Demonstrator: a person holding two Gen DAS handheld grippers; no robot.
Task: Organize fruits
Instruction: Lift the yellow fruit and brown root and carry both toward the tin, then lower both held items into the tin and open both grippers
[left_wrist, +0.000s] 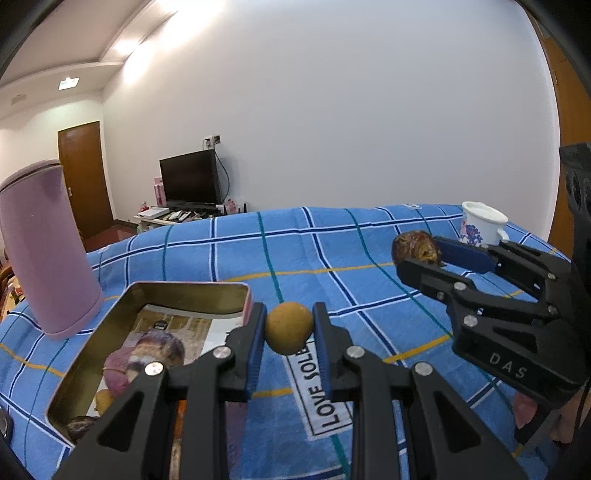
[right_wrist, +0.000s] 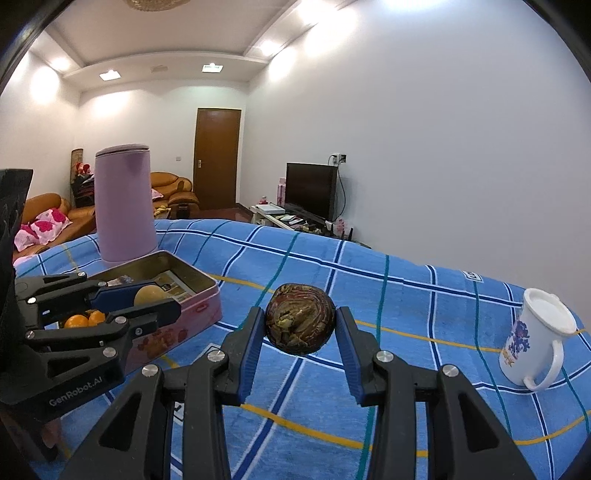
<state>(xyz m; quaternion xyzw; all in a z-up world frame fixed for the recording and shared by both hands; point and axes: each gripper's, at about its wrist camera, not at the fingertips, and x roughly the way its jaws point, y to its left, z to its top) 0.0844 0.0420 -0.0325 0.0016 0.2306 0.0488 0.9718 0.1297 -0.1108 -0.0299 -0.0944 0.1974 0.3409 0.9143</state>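
Note:
My left gripper (left_wrist: 289, 326) is shut on a small round tan fruit (left_wrist: 289, 327), held above the blue checked cloth just right of an open metal tin (left_wrist: 147, 295). The tin holds a printed card and some fruit; in the right wrist view the tin (right_wrist: 201, 291) shows two small oranges (right_wrist: 84, 319). My right gripper (right_wrist: 300, 325) is shut on a dark brown wrinkled fruit (right_wrist: 300, 318), held above the cloth. The left wrist view shows the right gripper (left_wrist: 421, 254) with that fruit (left_wrist: 415, 246) at the right.
A tall lilac canister (left_wrist: 44, 247) stands behind the tin, also in the right wrist view (right_wrist: 123, 206). A white mug with a blue flower print (right_wrist: 535, 339) stands at the right on the cloth (right_wrist: 332, 387). A TV, sofa and door lie beyond.

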